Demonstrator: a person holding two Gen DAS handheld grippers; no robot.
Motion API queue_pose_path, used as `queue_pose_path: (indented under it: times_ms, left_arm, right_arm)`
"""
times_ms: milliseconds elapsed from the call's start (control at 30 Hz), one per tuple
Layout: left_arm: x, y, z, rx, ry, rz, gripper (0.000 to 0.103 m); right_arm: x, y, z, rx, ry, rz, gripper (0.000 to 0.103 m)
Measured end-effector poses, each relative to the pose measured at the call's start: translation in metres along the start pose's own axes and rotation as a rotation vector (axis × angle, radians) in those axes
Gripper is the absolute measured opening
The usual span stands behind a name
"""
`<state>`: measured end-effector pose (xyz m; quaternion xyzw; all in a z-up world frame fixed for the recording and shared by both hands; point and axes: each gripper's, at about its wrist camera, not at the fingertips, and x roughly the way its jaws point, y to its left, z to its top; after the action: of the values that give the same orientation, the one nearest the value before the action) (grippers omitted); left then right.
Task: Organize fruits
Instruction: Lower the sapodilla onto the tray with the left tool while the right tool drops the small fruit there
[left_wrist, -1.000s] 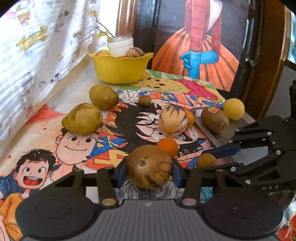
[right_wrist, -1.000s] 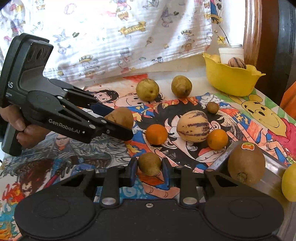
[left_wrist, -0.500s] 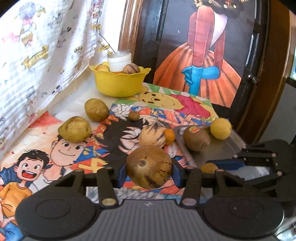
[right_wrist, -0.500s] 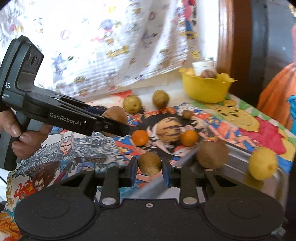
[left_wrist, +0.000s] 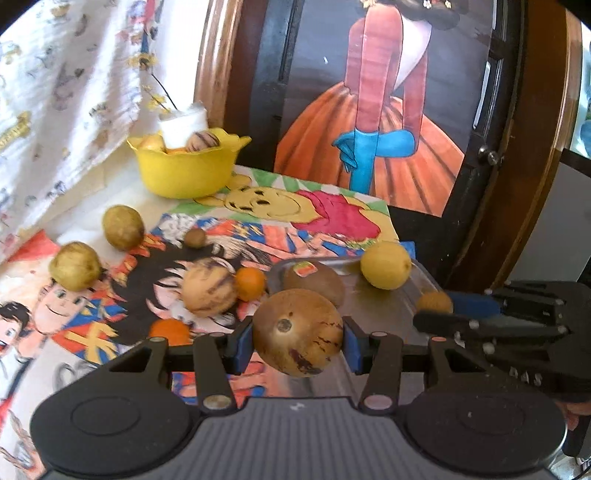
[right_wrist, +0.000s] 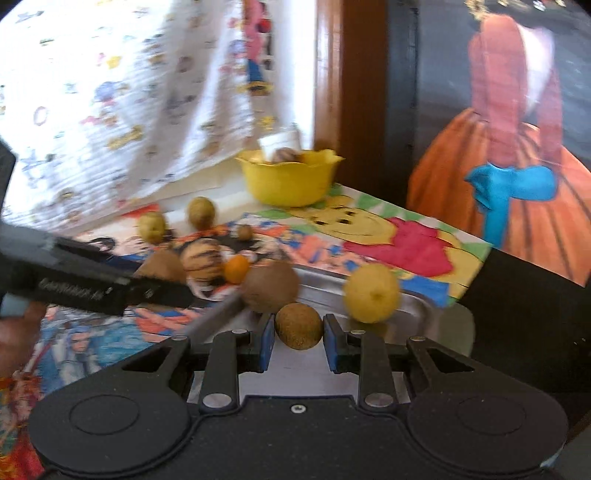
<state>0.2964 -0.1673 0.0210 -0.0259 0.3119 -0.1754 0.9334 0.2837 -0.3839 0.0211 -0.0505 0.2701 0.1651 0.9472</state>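
Note:
My left gripper (left_wrist: 297, 345) is shut on a large round brown fruit (left_wrist: 297, 331) and holds it above the near edge of a metal tray (left_wrist: 373, 306). My right gripper (right_wrist: 298, 342) is shut on a small brown fruit (right_wrist: 298, 325) and holds it over the same tray (right_wrist: 424, 314). A kiwi (left_wrist: 316, 282) with a sticker and a yellow lemon (left_wrist: 385, 264) lie in the tray. On the cartoon mat lie a striped melon (left_wrist: 207, 291), two small oranges (left_wrist: 251, 283), two yellow-green fruits (left_wrist: 75, 265) and a small brown one (left_wrist: 195, 237).
A yellow bowl (left_wrist: 184, 173) with fruit and a white jar stands at the back of the table. A patterned curtain hangs on the left. A dark door with a painted figure stands behind. The table's right edge drops off past the tray.
Both grippers have lifted and swung right with their fruits, from over the mat to over the metal tray. The fruits on the mat have not moved.

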Motion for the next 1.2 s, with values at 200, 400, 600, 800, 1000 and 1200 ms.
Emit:
queue_pose_path:
  times_ms: [200, 400, 600, 800, 1000, 1200]
  left_arm:
    - [0.022, -0.019, -0.005, 0.007, 0.019, 0.008, 0.052]
    - [0.041, -0.034, -0.005, 0.055, 0.048, 0.008, 0.052]
    - [0.051, -0.04, -0.007, 0.077, 0.068, 0.004, 0.053]
    - [0.057, -0.04, -0.007, 0.074, 0.085, 0.013, 0.053]
    - [0.062, -0.036, -0.01, 0.065, 0.112, 0.014, 0.053]
    - [0.063, -0.036, -0.01, 0.062, 0.12, 0.016, 0.054]
  right_arm:
    - [0.021, -0.024, -0.004, 0.038, 0.027, -0.051, 0.03]
    - [0.04, -0.035, -0.006, 0.059, 0.069, -0.067, 0.03]
    - [0.052, -0.039, -0.001, 0.045, 0.087, -0.072, 0.03]
    - [0.058, -0.039, 0.0, 0.038, 0.1, -0.07, 0.03]
    - [0.062, -0.037, -0.001, 0.035, 0.11, -0.067, 0.03]
    - [0.063, -0.038, -0.001, 0.042, 0.115, -0.067, 0.03]
